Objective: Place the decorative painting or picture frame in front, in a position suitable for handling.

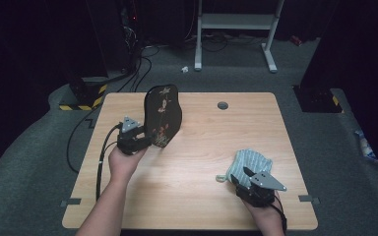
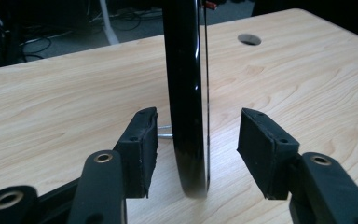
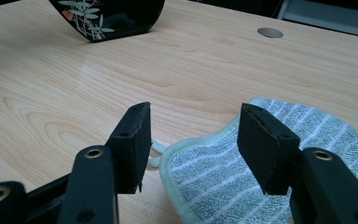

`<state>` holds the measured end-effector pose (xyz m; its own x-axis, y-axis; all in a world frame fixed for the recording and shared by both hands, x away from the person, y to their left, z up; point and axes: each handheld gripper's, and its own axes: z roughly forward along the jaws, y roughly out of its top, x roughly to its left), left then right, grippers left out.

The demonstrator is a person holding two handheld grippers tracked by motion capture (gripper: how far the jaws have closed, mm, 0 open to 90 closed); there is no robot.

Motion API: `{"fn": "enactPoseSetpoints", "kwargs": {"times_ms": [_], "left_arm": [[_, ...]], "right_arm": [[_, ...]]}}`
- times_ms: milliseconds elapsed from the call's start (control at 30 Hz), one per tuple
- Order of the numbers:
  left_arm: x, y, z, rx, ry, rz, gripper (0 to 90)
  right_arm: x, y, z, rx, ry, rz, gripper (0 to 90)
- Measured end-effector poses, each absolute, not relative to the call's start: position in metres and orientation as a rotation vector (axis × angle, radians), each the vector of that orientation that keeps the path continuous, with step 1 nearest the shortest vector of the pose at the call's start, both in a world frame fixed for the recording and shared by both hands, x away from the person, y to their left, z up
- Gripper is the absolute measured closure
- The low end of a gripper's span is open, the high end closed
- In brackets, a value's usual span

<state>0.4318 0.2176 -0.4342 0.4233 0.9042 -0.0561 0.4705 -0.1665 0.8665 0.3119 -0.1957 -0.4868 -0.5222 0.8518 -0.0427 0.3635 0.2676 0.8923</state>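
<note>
High view: at the left, the left gripper (image 1: 145, 141) meets the lower edge of a black lacquered tray (image 1: 163, 115) painted with flowers, which stands on edge on the wooden bench (image 1: 202, 162), tilted a little. From the left gripper view, the tray's (image 2: 186, 93) glossy rim rises between the two black fingers (image 2: 140, 149), which are spread apart; neither pad presses on it, though the left one sits just beside it. Near the far edge of the bench is a round grey cable hole (image 1: 222, 105). To the right, a green-and-white striped cloth (image 1: 248, 164) lies flat near the front edge, with the right gripper (image 1: 247, 173) over its near part. In the right gripper view its fingers (image 3: 130, 140) stand spread above the cloth's (image 3: 261, 186) hem and small loop (image 3: 154, 154), not pinching it.
</note>
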Motion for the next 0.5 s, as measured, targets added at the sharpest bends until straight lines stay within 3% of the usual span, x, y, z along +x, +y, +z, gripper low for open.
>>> {"fn": "enactPoseSetpoints", "kwargs": {"times_ms": [367,500], "left_arm": [[0.457,0.213,-0.416,1.786,1.204,0.577,41.9],[0.467,0.204,-0.413,1.804,1.172,0.611,50.8]], "right_arm": [[0.312,-0.195,-0.486,1.094,2.020,1.215,44.3],[0.311,-0.196,-0.485,1.092,2.012,1.218,44.3]]}}
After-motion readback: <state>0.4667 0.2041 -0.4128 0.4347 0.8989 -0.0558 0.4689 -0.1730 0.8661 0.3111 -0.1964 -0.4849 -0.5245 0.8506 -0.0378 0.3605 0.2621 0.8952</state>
